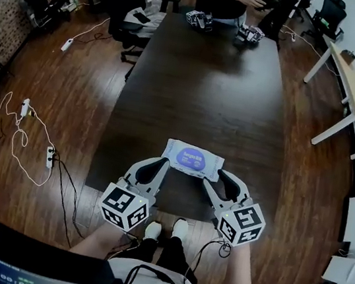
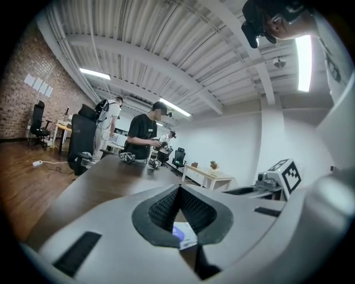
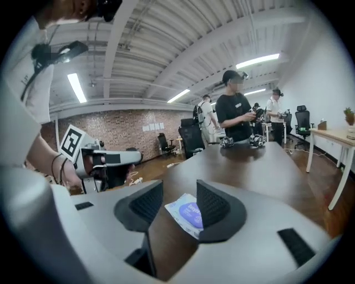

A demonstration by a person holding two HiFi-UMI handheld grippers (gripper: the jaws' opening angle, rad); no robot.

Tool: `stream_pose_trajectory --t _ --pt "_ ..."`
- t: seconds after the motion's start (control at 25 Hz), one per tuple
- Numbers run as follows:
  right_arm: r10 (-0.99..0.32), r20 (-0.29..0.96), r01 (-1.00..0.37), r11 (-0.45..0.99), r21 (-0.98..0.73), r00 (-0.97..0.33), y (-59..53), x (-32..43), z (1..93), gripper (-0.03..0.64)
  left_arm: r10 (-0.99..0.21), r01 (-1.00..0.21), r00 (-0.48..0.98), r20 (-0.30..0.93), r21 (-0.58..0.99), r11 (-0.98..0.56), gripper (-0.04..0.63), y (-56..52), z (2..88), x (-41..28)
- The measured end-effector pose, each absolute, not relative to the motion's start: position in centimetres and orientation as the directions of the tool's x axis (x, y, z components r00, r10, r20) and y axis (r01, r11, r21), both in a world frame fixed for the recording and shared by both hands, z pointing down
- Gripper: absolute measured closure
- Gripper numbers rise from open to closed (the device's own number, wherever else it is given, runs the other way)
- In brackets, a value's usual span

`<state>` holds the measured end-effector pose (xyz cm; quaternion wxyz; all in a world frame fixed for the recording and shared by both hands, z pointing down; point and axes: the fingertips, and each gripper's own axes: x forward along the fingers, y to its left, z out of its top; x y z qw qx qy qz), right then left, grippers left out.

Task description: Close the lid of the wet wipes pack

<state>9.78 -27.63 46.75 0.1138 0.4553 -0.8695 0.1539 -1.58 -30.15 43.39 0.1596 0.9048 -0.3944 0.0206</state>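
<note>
The wet wipes pack [image 1: 193, 159] [image 2: 182, 234] [image 3: 188, 213] lies flat on the dark table [image 1: 199, 88], near its closest edge, blue oval face up. At the pack's left end is the left hand-held gripper [image 1: 163, 162] [image 2: 178, 191], its jaws brought together at the tips; whether they pinch the pack's edge I cannot tell. At the pack's right end is the right hand-held gripper [image 1: 216, 178] [image 3: 179, 186], jaws wide apart around that end.

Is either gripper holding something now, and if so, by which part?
Nothing is held. The left gripper has its jaws together on nothing, the right gripper has them apart, and the wet wipes pack lies ungripped on the table.
</note>
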Motion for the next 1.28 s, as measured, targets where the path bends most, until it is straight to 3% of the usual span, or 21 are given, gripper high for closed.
stream_pose_trajectory --t 0.28,0.36,0.56,1.28 --pt "-0.887 0.133 -0.893 0.42 -0.163 -0.442 -24.1 13.2 35.5 0.44 -0.701 -0.699 0.709 0.081 0.215 -0.682 0.598 -28.6 36.6 -1.0" --pt "-0.905 0.095 -0.905 0.399 -0.149 -0.415 -22.7 13.5 33.5 0.516 -0.698 -0.691 0.714 0.048 0.204 -0.693 0.597 -28.1 34.6 -1.1" --pt "-0.923 0.06 -0.919 0.371 -0.131 -0.381 -19.7 14.2 31.5 0.609 -0.687 -0.676 0.726 -0.024 0.158 -0.72 0.598 -26.2 30.5 -1.5" --pt "-0.96 0.085 -0.96 0.256 -0.115 -0.266 -11.6 10.8 31.3 0.609 -0.6 -0.588 0.8 -0.016 0.177 -0.789 0.598 -21.6 31.6 -4.4"
